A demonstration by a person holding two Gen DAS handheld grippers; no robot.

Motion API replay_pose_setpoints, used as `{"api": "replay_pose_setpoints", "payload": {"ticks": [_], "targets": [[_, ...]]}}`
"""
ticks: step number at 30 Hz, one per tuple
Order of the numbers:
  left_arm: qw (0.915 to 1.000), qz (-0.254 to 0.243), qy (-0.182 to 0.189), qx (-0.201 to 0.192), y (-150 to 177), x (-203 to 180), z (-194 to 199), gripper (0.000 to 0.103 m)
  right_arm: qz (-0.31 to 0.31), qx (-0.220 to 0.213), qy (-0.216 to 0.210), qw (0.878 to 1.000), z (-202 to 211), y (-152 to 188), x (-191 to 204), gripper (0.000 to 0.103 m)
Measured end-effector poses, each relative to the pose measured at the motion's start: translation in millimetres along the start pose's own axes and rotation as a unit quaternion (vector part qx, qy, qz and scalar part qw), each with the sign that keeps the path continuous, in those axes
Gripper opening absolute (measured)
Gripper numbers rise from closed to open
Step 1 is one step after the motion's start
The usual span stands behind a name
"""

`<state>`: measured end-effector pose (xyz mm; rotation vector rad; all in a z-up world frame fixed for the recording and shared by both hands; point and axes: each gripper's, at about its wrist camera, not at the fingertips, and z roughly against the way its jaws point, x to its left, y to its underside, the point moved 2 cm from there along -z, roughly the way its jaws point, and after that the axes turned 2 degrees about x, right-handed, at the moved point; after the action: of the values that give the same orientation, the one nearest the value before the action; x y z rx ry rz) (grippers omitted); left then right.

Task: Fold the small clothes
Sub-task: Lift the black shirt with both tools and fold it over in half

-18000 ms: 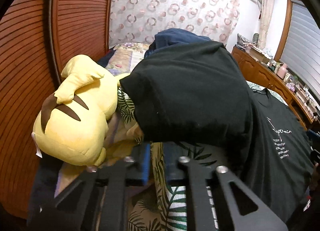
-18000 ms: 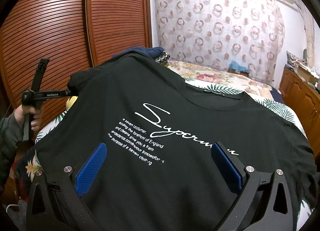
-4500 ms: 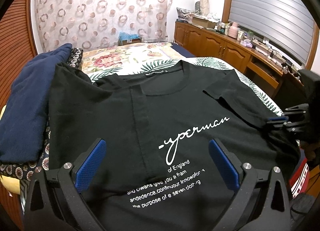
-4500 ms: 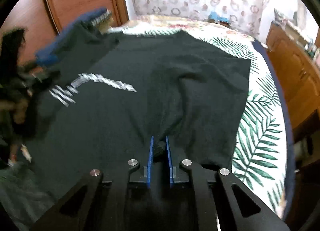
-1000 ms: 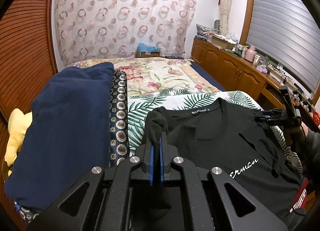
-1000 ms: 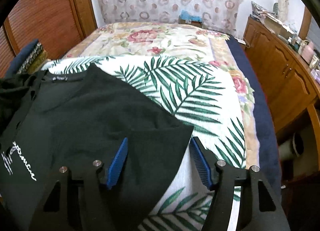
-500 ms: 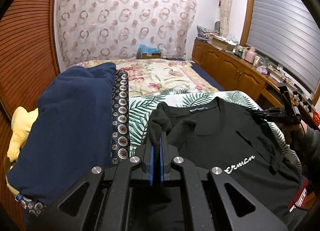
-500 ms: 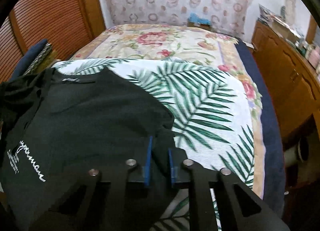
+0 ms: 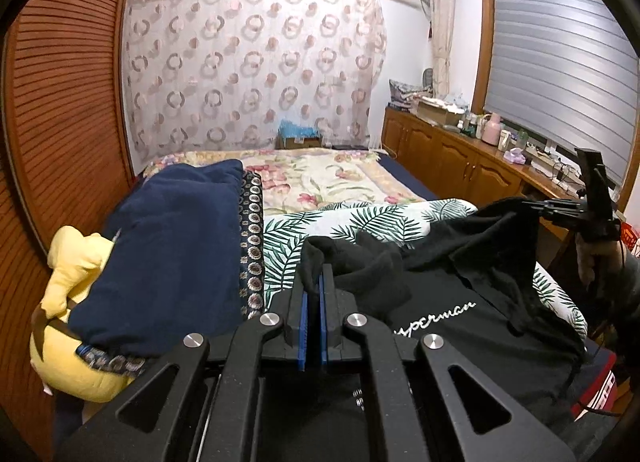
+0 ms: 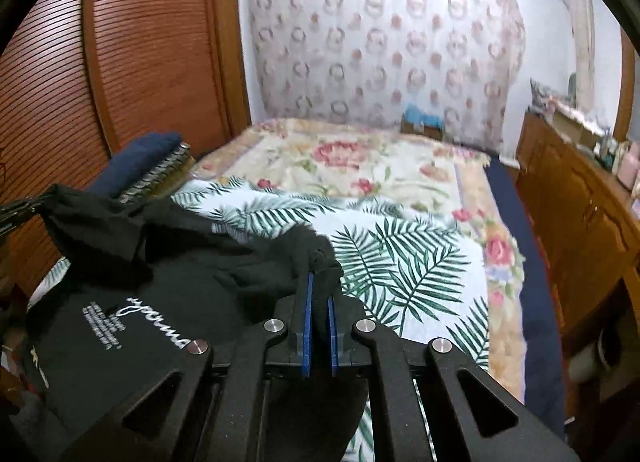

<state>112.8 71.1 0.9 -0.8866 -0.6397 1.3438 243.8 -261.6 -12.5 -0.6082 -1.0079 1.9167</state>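
Your right gripper [image 10: 318,318] has clamped its jaws on the T-shirt [image 9: 472,326] like your left gripper [image 9: 313,316], seemingly lifting both shoulders off the bed [image 10: 420,246] for the lengthwise fold

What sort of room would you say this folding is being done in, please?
Most likely a home bedroom: a bed with floral and palm-leaf covers, a louvred wardrobe, and a curtain. Both grippers hold a black T-shirt above the bed.

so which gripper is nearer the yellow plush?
Left. The left gripper holds the black shirt beside the yellow plush; the right gripper is across the bed.
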Motion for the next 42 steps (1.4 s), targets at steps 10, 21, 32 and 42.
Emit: {"api": "replay_pose_setpoints", "payload": {"ticks": [10,21,32,42], "targets": [[0.9995,0.007,-0.002,-0.031,28,1,54,0.005,0.023,-0.037,0.006,0.999,68,39,35,0.006],[0.9988,0.004,-0.013,-0.046,62,-4,111,0.005,0.012,-0.058,0.018,0.998,146,98,51,0.006],[0.9985,0.006,-0.052,0.016,94,5,108,0.027,-0.018,0.006,0.021,1.000,174,152,56,0.006],[0.9982,0.016,-0.042,0.039,99,24,80,0.075,-0.004,0.011,0.032,0.999,164,133,61,0.042]]}}
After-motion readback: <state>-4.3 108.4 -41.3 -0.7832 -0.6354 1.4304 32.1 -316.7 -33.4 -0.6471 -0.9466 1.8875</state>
